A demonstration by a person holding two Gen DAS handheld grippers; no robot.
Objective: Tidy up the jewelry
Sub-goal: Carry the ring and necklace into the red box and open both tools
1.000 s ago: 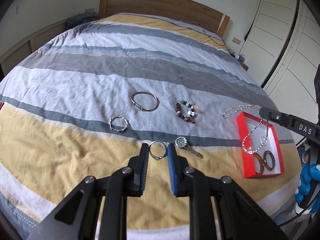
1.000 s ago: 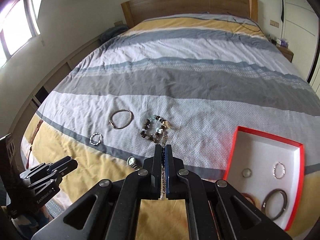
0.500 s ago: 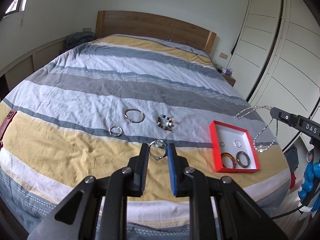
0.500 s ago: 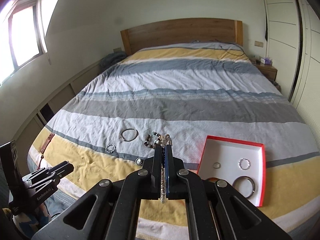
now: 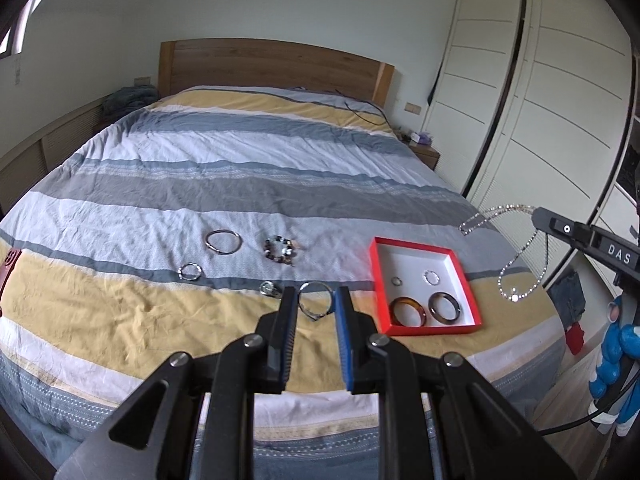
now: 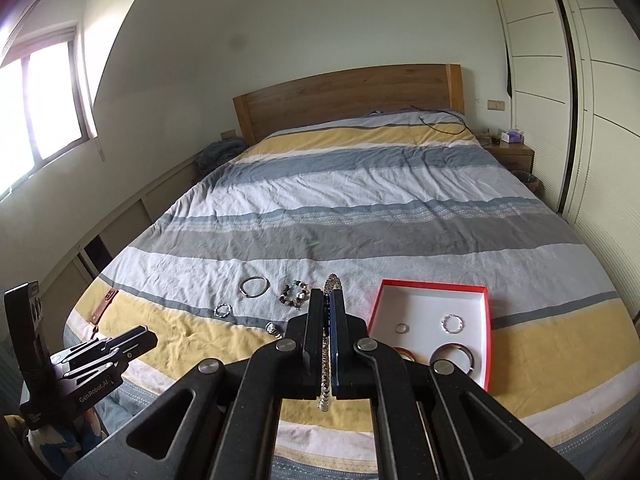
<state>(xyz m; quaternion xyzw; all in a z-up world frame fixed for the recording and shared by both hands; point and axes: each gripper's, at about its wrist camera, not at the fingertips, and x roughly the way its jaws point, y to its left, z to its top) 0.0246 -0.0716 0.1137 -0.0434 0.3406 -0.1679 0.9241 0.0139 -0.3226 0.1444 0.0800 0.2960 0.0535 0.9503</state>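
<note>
Right gripper (image 6: pixel 329 312) clamped on sparkly silver necklace (image 5: pixel 516 256); left gripper (image 5: pixel 316 312) pinches silver bangle (image 5: pixel 315 305). Red tray (image 5: pixel 460 326) at 3 o'clock, near bed (image 5: pixel 240 184) edge.

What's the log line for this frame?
left claw: shut on bangle | right claw: shut on necklace | both lifted off bed | box: four pieces inside

One red box (image 5: pixel 400 244) holding two bangles (image 5: pixel 408 310) and two small rings (image 5: pixel 432 278), three bracelets on the bed (image 5: pixel 223 242), one watch (image 5: pixel 269 289), one silver bangle (image 5: pixel 316 300), one chain necklace (image 5: pixel 516 264), two grippers (image 5: pixel 316 310)
</note>
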